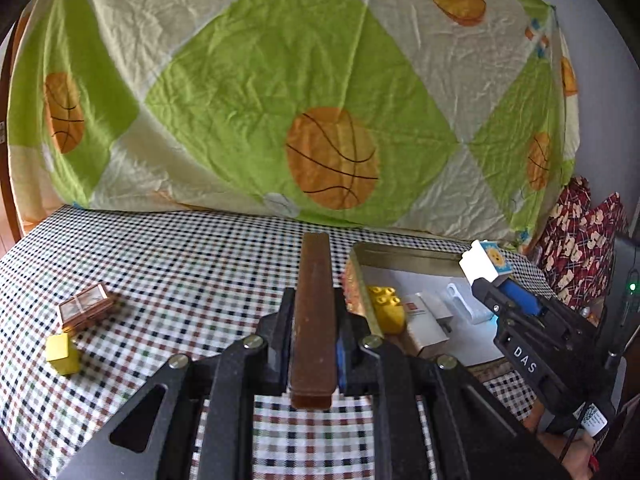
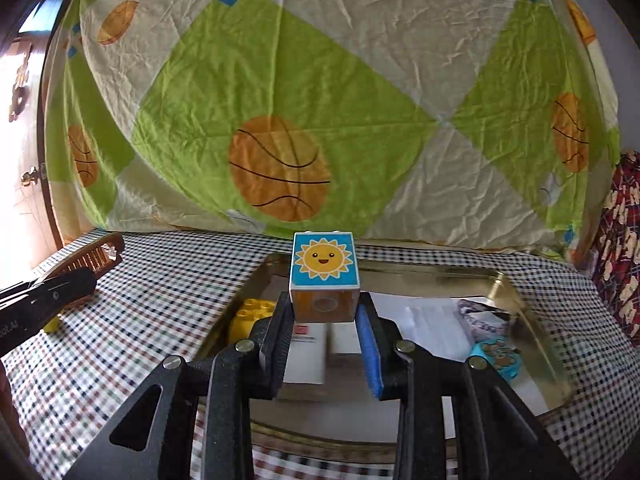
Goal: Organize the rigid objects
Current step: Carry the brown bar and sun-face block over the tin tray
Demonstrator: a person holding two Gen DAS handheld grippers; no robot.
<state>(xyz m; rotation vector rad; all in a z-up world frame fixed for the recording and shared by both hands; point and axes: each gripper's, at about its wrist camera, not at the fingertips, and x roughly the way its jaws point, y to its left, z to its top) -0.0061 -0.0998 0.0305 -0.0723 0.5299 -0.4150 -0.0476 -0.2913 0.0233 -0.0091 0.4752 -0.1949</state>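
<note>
A crumpled sheet [image 1: 280, 80] printed with green diamonds and orange basketballs hung behind a surface [image 1: 180, 248] covered in a small-checked cloth.

The left gripper [image 1: 314, 304] had its fingers clamped on one brown comb [image 1: 314, 300], seen edge-on in its own view as a long narrow bar; the right wrist view showed the comb's teeth at its far left. The right gripper [image 2: 324, 308] had its fingers closed on one toy block [image 2: 325, 270] bearing a smiling sun on a blue face, held above the near part of the tray.

One gold-rimmed metal tray [image 2: 500, 280] lay on the right part of the surface. Inside it were counted: one yellow studded brick [image 2: 250, 314] at the left end, one white box [image 1: 426, 320] with a small red mark beside the brick, one small white piece [image 1: 460, 300] further in, one roll with a blue-and-white pattern [image 2: 484, 320] toward the right, and one turquoise item [image 2: 496, 354] just in front of that roll.

Outside the tray, well to the left on the cloth, lay two things close together: one small brown framed box [image 1: 86, 306] and one yellow cube [image 1: 62, 354] just in front of it.

At the right edge, red patterned fabric [image 1: 576, 240] hung beside the sheet.
</note>
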